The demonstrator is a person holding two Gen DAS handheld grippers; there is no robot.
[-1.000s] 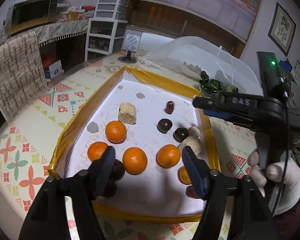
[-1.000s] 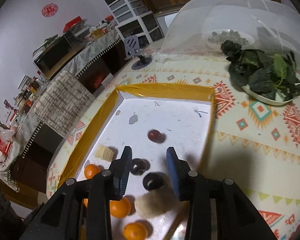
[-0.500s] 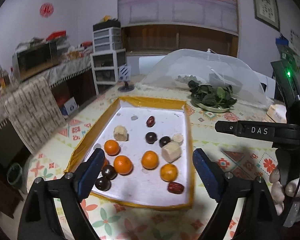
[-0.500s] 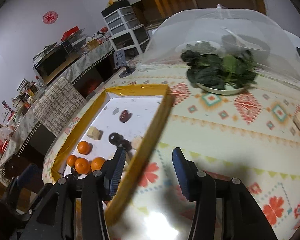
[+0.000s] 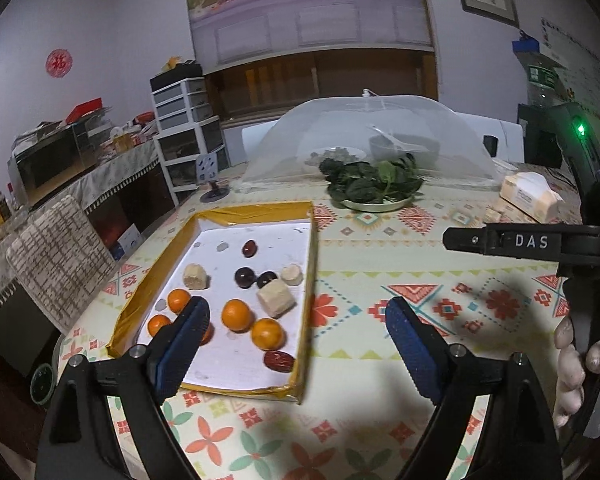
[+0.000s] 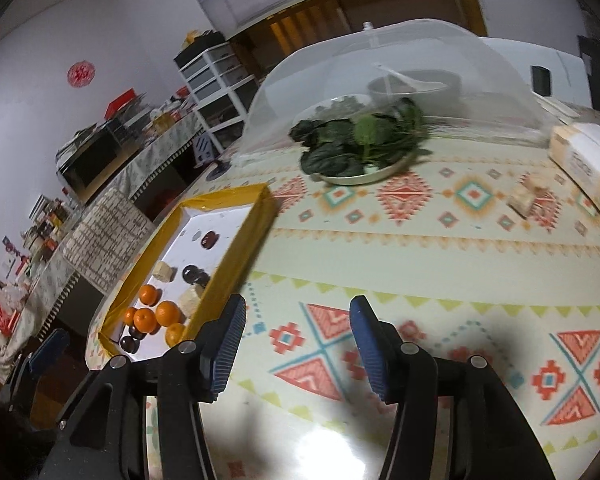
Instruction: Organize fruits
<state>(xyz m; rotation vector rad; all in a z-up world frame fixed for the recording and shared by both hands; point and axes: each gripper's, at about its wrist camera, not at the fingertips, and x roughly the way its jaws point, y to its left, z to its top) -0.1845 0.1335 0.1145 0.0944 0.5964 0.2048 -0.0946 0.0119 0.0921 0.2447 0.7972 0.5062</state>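
Left wrist view, left to right. Shallow yellow-rimmed tray with white floor (image 5: 310,276) under and ahead of left gripper (image 5: 294,334); left blue pad overlapping tray's near-left corner, right pad over bare patterned tablecloth (image 5: 380,248). Jaws spread wide, nothing between pads. In tray: round orange mandarins (image 5: 236,314) clustered near left pad, dark glossy round fruits (image 5: 244,277) further ahead, pale beige cut chunks (image 5: 276,299) beside them, wrinkled dark-red date (image 5: 278,361) at near-right corner. Far ahead: round plate of dark leafy greens (image 5: 374,184), translucent mesh dome food cover (image 5: 370,140) behind it. Right edge: black handle of the other tool marked DAS, held by a hand (image 5: 576,364).

Right wrist view. Same tray off to left of right gripper (image 6: 298,340), clear of both pads. Jaws opening, nothing between; only tablecloth below. Greens plate ahead, beige tissue pack (image 6: 586,160) far right.
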